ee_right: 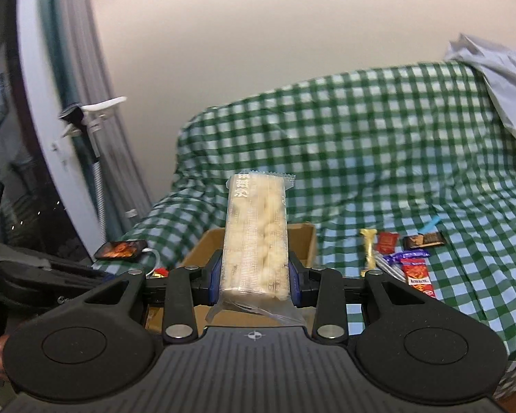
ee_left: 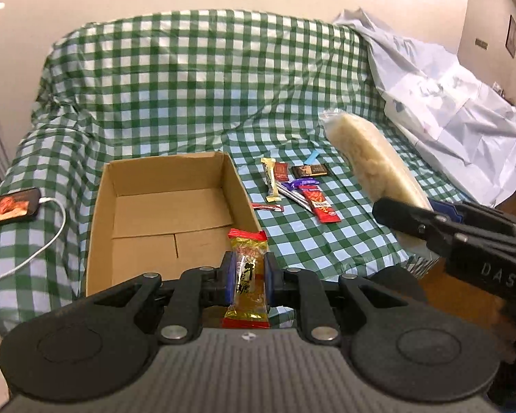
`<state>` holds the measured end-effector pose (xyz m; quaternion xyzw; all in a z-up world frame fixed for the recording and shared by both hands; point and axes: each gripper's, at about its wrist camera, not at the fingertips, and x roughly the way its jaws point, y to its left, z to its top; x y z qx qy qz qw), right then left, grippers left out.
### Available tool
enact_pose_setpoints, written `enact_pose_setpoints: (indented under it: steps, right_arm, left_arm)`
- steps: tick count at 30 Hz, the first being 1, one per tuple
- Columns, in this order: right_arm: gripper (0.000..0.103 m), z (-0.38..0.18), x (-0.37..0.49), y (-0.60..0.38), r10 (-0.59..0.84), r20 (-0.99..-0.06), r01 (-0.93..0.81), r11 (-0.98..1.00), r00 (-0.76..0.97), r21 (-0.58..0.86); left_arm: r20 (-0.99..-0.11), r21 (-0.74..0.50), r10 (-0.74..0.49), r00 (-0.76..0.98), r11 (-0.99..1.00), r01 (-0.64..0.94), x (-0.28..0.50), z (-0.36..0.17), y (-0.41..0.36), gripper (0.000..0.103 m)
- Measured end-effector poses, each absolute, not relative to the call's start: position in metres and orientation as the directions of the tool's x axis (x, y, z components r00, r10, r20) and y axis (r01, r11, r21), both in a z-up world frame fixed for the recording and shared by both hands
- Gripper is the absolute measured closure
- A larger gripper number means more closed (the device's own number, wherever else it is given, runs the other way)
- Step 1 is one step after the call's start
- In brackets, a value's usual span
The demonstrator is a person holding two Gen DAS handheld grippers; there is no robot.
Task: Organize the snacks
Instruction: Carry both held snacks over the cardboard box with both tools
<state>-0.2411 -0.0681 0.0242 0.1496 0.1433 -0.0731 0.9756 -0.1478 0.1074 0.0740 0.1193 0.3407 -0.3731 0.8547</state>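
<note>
Mid-carry: left hand-held gripper [ee_left: 247,282] clamps red-gold wrapped candy [ee_left: 246,285], right hand-held gripper [ee_right: 254,275] clamps clear pale puffed-snack pack [ee_right: 256,237]. Next: release into open brown cardboard box [ee_left: 168,206].

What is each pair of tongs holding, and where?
Left tongs: gold-and-red candy bar, gripped mid-length. Right tongs: clear pack of pale puffed snack, gripped near its lower end.

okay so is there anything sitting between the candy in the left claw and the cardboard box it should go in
Nothing visible does. The left claw is shut on the gold-and-red candy just short of the open cardboard box, whose floor shows bare. The loose snacks lie on the checked cloth, off to the box's right.
</note>
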Motion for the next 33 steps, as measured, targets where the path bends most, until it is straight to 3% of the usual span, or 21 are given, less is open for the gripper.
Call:
enact_pose_setpoints:
  steps: [13,33]
  right_arm:
    - [0.065,0.029,-0.259,-0.036,-0.14,-0.299,0.215,0.947,0.944,0.238]
    - [0.065,-0.006,-0.175,-0.041,-0.043,-0.493,0.165,0.964,0.869,0.207]
  left_arm:
    - [-0.617,-0.085,-0.585,0.527,0.715,0.694,-0.17,0.084,0.134,0.085]
    - [-0.683,-0.116,-0.471,0.558,0.824,0.554,-0.072,0.054,0.141,0.085]
